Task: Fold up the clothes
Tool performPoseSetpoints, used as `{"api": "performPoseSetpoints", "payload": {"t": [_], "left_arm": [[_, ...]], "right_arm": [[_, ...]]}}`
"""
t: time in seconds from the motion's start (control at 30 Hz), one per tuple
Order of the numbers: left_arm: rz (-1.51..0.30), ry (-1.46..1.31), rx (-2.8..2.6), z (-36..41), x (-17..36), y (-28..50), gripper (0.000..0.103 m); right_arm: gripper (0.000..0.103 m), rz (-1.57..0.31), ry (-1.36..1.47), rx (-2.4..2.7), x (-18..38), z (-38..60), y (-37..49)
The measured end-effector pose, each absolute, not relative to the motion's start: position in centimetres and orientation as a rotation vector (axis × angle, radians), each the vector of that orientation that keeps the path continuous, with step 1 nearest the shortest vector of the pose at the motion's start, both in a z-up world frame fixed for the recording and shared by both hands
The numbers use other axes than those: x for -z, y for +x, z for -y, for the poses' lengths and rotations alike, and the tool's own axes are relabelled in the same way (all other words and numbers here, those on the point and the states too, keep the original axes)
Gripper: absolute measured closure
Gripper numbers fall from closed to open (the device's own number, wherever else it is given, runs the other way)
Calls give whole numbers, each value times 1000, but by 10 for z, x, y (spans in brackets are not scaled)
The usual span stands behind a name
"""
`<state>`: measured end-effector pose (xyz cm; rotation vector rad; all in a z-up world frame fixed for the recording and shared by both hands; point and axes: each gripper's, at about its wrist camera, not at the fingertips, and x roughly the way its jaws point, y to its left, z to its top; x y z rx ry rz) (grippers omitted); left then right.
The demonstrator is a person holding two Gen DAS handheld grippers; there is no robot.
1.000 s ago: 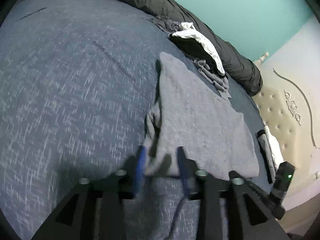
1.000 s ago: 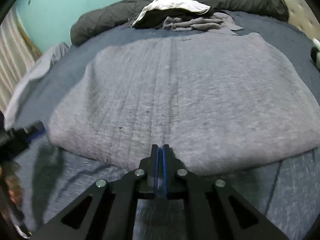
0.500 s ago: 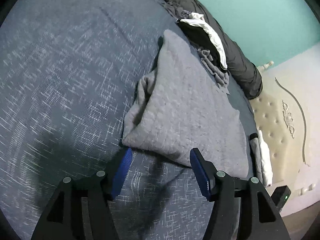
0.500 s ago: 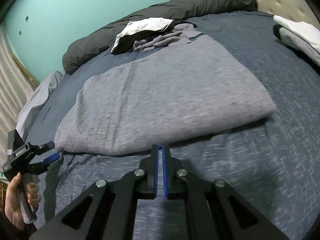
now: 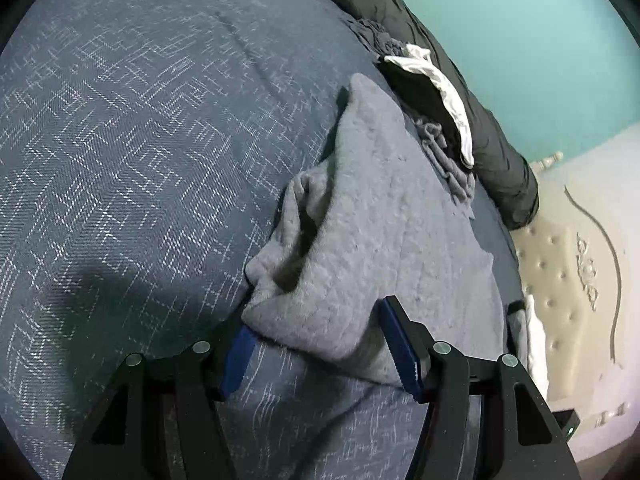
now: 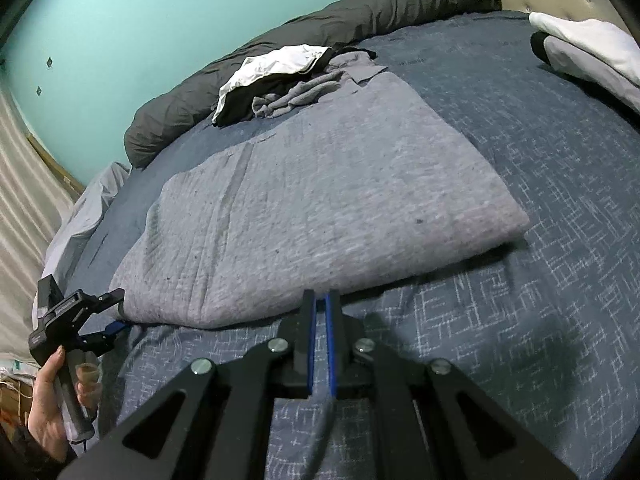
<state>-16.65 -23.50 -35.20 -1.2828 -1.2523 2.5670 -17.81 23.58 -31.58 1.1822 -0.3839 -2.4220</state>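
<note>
Hovering at the near edge of the bed (image 6: 560,208), the right gripper (image 6: 320,344) has its 2 blue-lined jaws clenched almost together with nothing between them, the tips just short of the folded grey garment (image 6: 320,200). In the left wrist view the left gripper (image 5: 320,344) stands with its jaws released and spread; they have just been opening, and the near corner of the grey garment (image 5: 380,248) lies between them without either pad pressing on it. That corner is rumpled, with a loose fold bunched along its left side, while the rest lies flat as a broad folded slab on the blue patterned bed cover. In the right wrist view the left gripper (image 6: 86,322) shows at the far left, held by a hand (image 6: 52,408) at the garment's corner. Beyond the garment sits a heap of unfolded clothes (image 6: 288,80), grey, black and white, against a long dark rolled duvet (image 6: 360,12). To the right, near the tufted headboard (image 5: 560,280), rests a small stack of folded items (image 6: 588,52). A turquoise wall (image 6: 160,20) closes the scene.
</note>
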Motion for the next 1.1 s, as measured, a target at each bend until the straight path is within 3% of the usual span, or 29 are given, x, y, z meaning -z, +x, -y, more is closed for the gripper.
{"api": "performPoseSetpoints", "payload": {"t": [0.27, 0.33, 0.4, 0.57, 1.1], "left_arm": [[1255, -1239, -2603, 232, 352, -175, 42], [1251, -1229, -2607, 231, 351, -178, 53], [1234, -1224, -2611, 229, 349, -180, 70], [1197, -1192, -2630, 227, 342, -183, 85], [1104, -1016, -2681, 205, 294, -188, 91]], "right_arm": [[99, 426, 1178, 2410, 315, -245, -185], [99, 433, 1170, 2413, 313, -248, -186], [99, 442, 1164, 2416, 312, -252, -187], [99, 482, 1172, 2416, 314, -260, -192], [99, 632, 1157, 2461, 310, -312, -206]]}}
